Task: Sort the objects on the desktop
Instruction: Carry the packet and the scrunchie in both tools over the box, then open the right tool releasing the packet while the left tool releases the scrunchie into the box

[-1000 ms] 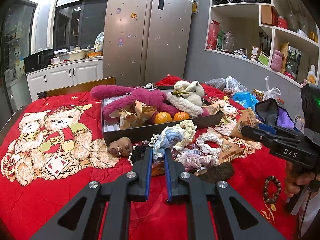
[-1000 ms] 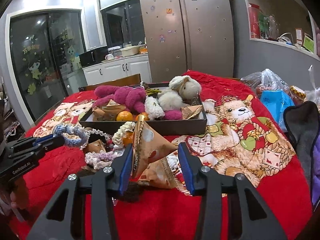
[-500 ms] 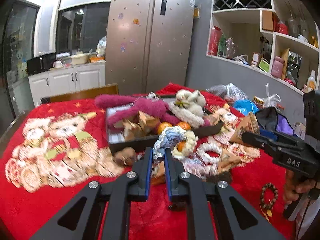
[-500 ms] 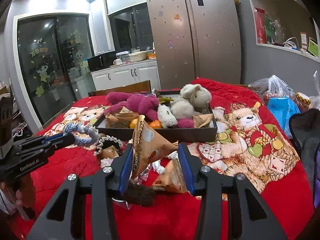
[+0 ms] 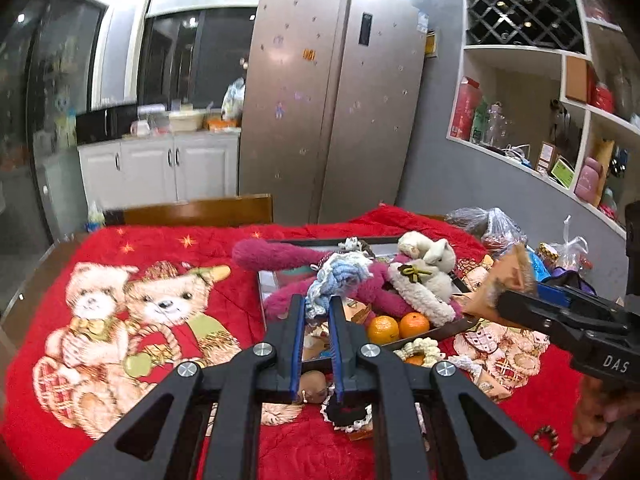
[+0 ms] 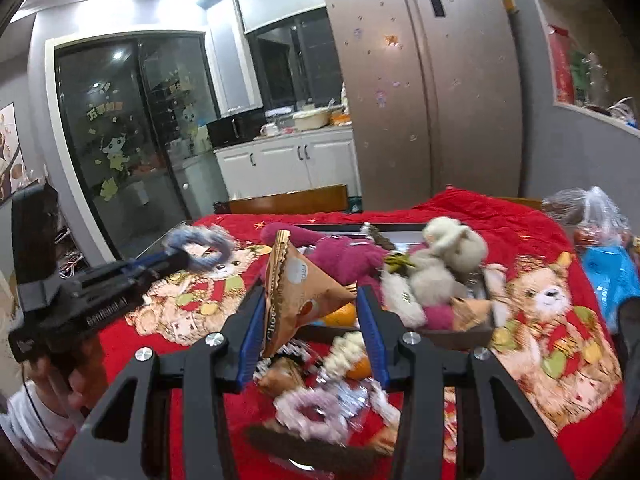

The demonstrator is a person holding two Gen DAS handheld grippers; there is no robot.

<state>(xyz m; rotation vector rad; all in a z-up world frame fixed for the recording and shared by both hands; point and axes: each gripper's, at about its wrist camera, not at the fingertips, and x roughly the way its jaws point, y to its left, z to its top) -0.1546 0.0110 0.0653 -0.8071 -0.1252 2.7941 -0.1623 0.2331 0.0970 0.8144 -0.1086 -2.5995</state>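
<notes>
Knitted blue-white scrunchie [image 5: 340,276] sits pinched in the left gripper [image 5: 316,320] while the right gripper [image 6: 310,320] clamps a brown snack packet [image 6: 300,292], both apparently bound for the tray [image 5: 432,334].

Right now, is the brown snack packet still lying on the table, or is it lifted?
Lifted. The right hand-held gripper is shut on the packet, holding it clear above the red cloth.
</notes>
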